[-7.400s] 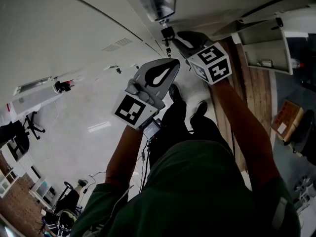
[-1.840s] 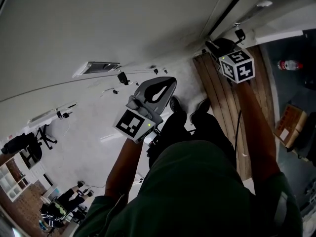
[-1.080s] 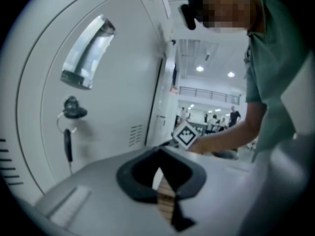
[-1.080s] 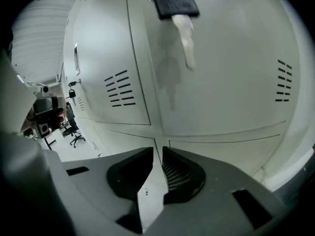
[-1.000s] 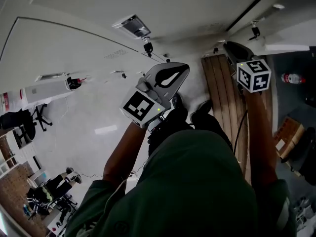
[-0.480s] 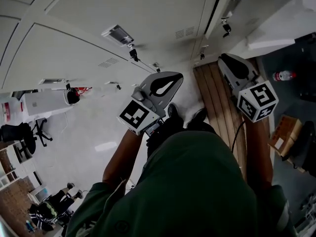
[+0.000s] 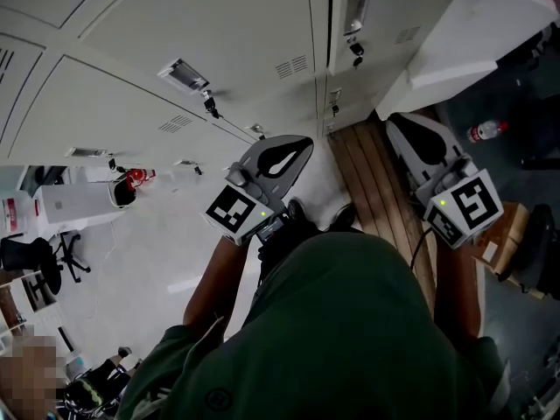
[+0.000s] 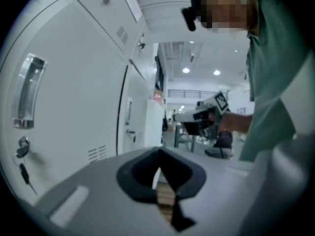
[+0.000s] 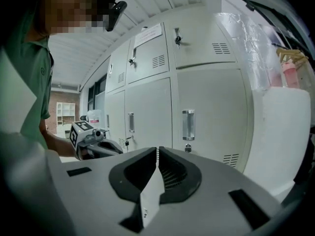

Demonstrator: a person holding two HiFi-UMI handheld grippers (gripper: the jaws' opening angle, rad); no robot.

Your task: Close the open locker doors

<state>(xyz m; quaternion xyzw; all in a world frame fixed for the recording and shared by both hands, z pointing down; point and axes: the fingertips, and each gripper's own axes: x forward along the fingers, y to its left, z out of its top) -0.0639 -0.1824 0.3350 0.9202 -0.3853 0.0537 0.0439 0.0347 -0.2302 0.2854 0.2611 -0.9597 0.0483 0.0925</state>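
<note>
A bank of pale grey metal locker doors point(image 7: 219, 33) fills the wall in front of the person. Each door carries a clear bar handle point(image 8: 24, 97), a small vent and a lock with keys hanging from it point(image 8: 22, 154). The doors seen in the right gripper view point(image 9: 206, 107) lie flush in their frames. A dark vertical seam runs between two columns, and whether a door stands ajar there cannot be told.

The left gripper point(image 7: 304, 141) is held level near the doors, touching none. Its jaws meet at the tips with nothing between them point(image 8: 158, 151). The right gripper point(image 7: 395, 121) is off to the side at a similar height. Its jaws have just been closing and now stand drawn together on nothing point(image 9: 157, 149).

A strip of brown wooden slats point(image 7: 372, 182) lies on the floor at the lockers' foot. A tall white slab point(image 7: 464, 38) stands against the right end of the bank. Past it are a red-capped plastic bottle point(image 7: 484, 131) and a brown cardboard box point(image 7: 506, 226).
</note>
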